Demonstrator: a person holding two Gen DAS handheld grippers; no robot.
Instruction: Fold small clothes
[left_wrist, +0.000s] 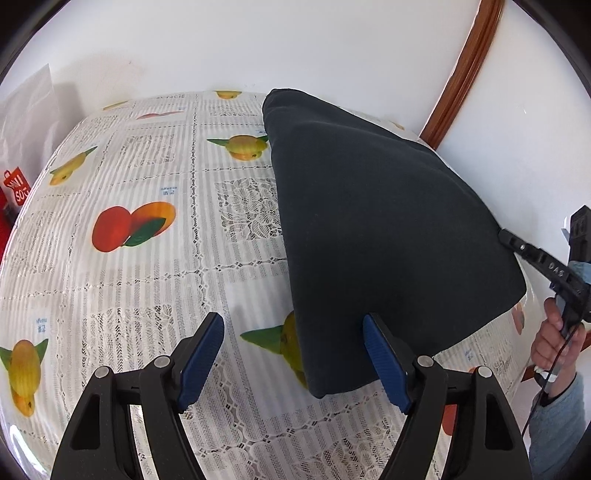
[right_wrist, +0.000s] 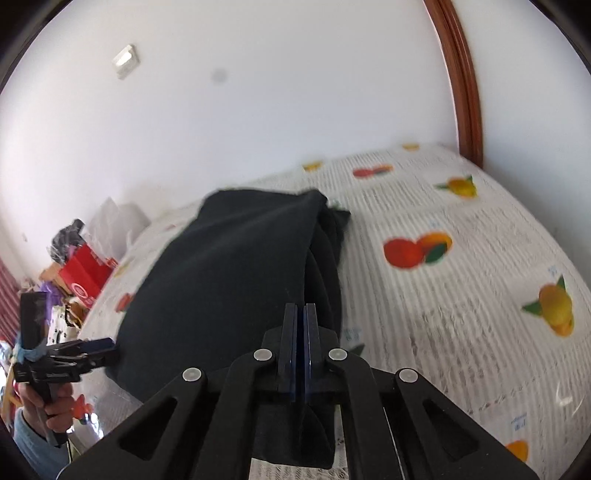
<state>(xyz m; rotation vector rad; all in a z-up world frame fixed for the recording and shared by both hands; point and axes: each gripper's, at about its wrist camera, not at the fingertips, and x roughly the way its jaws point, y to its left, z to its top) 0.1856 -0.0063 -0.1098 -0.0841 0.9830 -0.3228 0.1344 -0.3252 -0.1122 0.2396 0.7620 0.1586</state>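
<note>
A dark navy garment (left_wrist: 388, 221) lies folded on the fruit-print tablecloth (left_wrist: 147, 295), its layered edges showing in the right wrist view (right_wrist: 229, 277). My left gripper (left_wrist: 293, 325) is open at the garment's near corner. Its right finger (left_wrist: 384, 358) rests over the cloth edge and its left finger (left_wrist: 205, 354) stands over bare tablecloth. My right gripper (right_wrist: 300, 314) is shut above the garment's near end, pads together, with no cloth visible between them. From the left wrist view, the right gripper (left_wrist: 504, 234) has its tip at the garment's right edge. A hand holds the left gripper (right_wrist: 105, 350) beside the cloth.
A red shopping bag (left_wrist: 14, 188) and a white plastic bag (left_wrist: 29, 110) stand past the table's left side, with more clutter around the red bag (right_wrist: 85, 277). A wooden door frame (right_wrist: 461, 74) rises behind the table against a white wall.
</note>
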